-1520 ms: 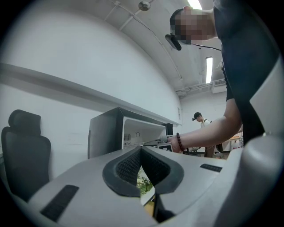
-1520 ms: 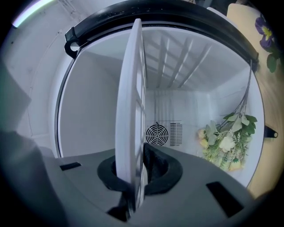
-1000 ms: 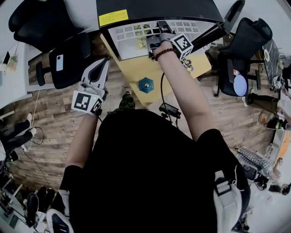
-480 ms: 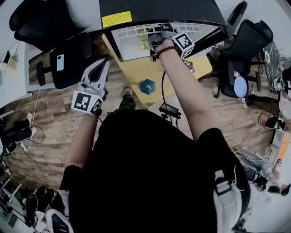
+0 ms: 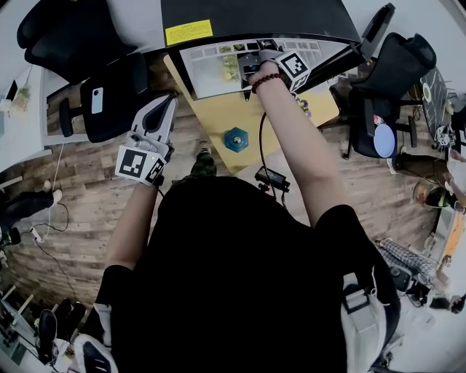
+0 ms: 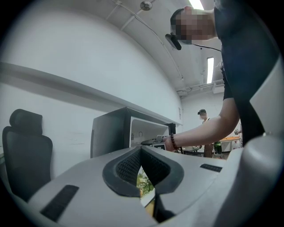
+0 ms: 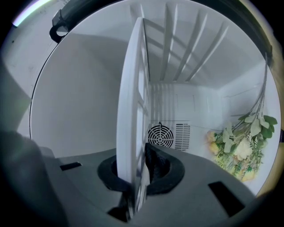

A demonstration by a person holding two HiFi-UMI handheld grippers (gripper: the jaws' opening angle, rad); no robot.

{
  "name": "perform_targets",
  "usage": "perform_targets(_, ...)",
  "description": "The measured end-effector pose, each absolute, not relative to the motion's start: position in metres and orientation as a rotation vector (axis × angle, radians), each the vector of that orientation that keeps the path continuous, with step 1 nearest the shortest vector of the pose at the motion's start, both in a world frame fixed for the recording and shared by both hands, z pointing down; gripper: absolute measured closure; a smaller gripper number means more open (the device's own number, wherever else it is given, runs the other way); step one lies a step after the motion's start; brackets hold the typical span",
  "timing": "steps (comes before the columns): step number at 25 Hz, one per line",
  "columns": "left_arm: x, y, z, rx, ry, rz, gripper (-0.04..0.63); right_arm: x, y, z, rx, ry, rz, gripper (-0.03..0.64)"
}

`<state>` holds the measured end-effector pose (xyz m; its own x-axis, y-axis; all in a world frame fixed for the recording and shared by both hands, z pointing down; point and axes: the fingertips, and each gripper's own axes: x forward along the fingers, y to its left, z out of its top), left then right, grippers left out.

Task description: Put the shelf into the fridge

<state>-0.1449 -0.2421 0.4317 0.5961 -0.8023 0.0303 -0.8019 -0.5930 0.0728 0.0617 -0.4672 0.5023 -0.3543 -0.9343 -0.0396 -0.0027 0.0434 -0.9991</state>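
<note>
The black fridge (image 5: 255, 14) stands open on a yellow table, its white inside facing me. A white grid shelf (image 5: 211, 62) lies partly inside it. My right gripper (image 5: 256, 58) is shut on the shelf's near edge at the fridge mouth. In the right gripper view the shelf (image 7: 133, 88) runs edge-on from between the jaws toward the back wall with its round fan vent (image 7: 160, 135). A bunch of flowers (image 7: 239, 146) lies inside at the right. My left gripper (image 5: 166, 102) hangs to the left of the table, shut and holding nothing, its jaws (image 6: 141, 153) aimed toward the fridge (image 6: 111, 133).
A blue hexagonal object (image 5: 235, 138) sits on the yellow table (image 5: 247, 116) in front of the fridge. Black office chairs stand at the left (image 5: 109, 87) and right (image 5: 393, 65). A black power adapter (image 5: 271, 177) with a cable lies near my body on the wooden floor.
My right gripper and the shelf have slid a little deeper into the fridge. The left gripper has stayed where it was.
</note>
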Motion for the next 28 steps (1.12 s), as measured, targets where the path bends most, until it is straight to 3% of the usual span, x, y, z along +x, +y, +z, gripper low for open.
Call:
perform_targets(9,-0.122,-0.229,0.428,2.767,-1.328,-0.03,0.577,0.063,-0.406,0.499,-0.98,1.599,-1.476,0.538)
perform_targets(18,-0.086,-0.211,0.42,2.814,-1.247,-0.071,0.577,0.076,-0.326,0.483,-1.053,1.894,-1.377,0.559)
perform_targets(28,-0.059,-0.189,0.411,2.851,-1.215,-0.116,0.577,0.086,-0.25,0.447,-1.269,2.627,-0.691,0.603)
